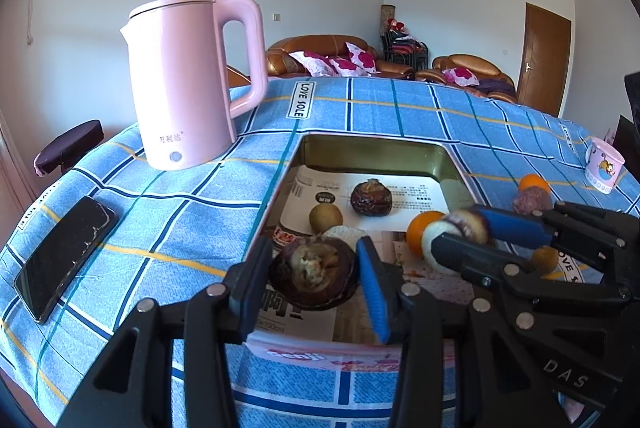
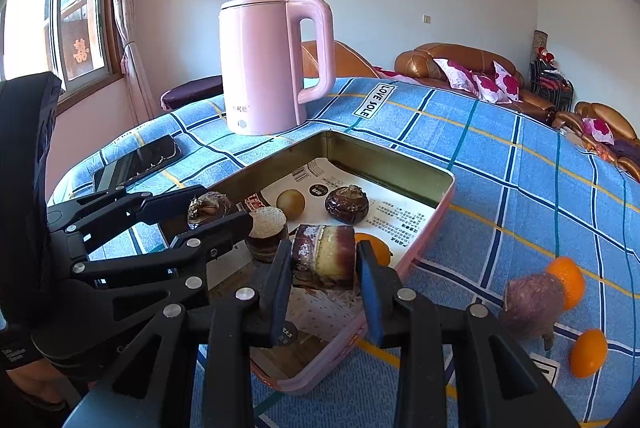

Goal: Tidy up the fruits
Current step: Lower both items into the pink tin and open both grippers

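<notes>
Fruits lying partly in the pink-rimmed tin (image 1: pixel 280 184) and partly out on the blue checked cloth (image 1: pixel 180 220). Judging by that, probably gathering everything into the tin, with two pieces in hand at once.

Left gripper (image 1: pixel 312 244) clamping narrowly on a dark brown fruit half (image 1: pixel 312 268), just above the paper lining near the tin's near left corner. Right gripper (image 2: pixel 324 248) pinching almost fully closed on a cut fruit piece (image 2: pixel 324 260) with purple skin and pale flesh, over the near edge of the tin.

Already sitting inside: a small brown round fruit (image 1: pixel 326 218) and a dark wrinkled fruit (image 1: pixel 371 198) toward the middle, an orange (image 1: pixel 420 232) by the right wall, and a white-topped cut piece (image 2: pixel 266 228) between the two grippers.

Doing this step well, as a judgement:
- Lowering each piece down to the paper before letting go, not dropping it, since round halves roll.
- Aiming for bare paper along the near edge, avoiding nudging the white-topped cut piece.
- Keeping the two grippers apart while releasing, since they are crowding together over the same end.
- Opening only once the piece is resting, then lifting straight up.

Waiting beyond the tin's right wall, toward the cloth's right edge: two oranges (image 2: pixel 566 280), (image 2: pixel 588 352) and a purple fruit (image 2: pixel 532 308).
</notes>
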Demonstrator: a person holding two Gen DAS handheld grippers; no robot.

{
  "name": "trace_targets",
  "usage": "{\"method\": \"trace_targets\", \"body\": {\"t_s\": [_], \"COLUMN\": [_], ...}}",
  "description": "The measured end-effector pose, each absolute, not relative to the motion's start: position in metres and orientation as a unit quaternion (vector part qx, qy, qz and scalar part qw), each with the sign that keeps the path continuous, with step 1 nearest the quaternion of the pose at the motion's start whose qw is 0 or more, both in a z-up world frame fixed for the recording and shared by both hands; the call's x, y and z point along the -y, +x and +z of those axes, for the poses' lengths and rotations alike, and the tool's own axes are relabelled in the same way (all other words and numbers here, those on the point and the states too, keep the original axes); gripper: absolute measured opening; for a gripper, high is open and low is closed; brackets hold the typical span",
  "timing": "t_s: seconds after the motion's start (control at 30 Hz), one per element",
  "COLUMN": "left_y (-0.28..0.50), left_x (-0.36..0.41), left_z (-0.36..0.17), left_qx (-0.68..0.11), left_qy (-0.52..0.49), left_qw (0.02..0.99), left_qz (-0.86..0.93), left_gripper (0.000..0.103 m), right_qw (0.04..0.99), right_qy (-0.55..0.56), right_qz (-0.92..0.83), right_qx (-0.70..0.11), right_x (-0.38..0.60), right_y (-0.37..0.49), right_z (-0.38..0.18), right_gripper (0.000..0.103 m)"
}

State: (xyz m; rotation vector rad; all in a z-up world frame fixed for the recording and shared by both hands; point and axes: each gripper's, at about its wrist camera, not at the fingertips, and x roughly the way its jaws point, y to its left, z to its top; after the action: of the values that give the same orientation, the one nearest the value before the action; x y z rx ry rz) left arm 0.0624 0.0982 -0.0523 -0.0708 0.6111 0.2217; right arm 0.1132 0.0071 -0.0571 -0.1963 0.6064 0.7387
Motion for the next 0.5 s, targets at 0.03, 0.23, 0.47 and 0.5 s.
{"method": "trace_targets", "body": {"t_s": [0.03,0.23,0.47,0.5], "left_y": [0.062,0.06,0.05,0.049], "left_x": [-0.098,-0.1,-0.093,-0.09], "left_z": [-0.052,-0.05,-0.039,-0.036], "left_qx": [-0.299,-0.296,-0.271,-0.267], "left_qy": [-0.034,-0.041,-0.046,-0.048], "left_qw": [0.947,0.948,0.956,0.957], "left_qz": [0.11,0.11,0.105,0.1], "left_gripper": [0.046,0.053,0.084,0.09], "right_qw": [0.884,0.89,0.904,0.907], "right_qy": [-0.093,-0.082,-0.077,-0.076], "right_qz": [0.354,0.346,0.325,0.321], "right_qx": [-0.291,-0.286,-0.265,-0.263], "right_x": [-0.007,-0.002,0.018,0.023], "right_y": [0.113,0.114,0.106,0.104], "right_z": [-0.057,-0.055,-0.049,-0.048], "right_gripper": [0.036,0.043,0.055,0.057]}}
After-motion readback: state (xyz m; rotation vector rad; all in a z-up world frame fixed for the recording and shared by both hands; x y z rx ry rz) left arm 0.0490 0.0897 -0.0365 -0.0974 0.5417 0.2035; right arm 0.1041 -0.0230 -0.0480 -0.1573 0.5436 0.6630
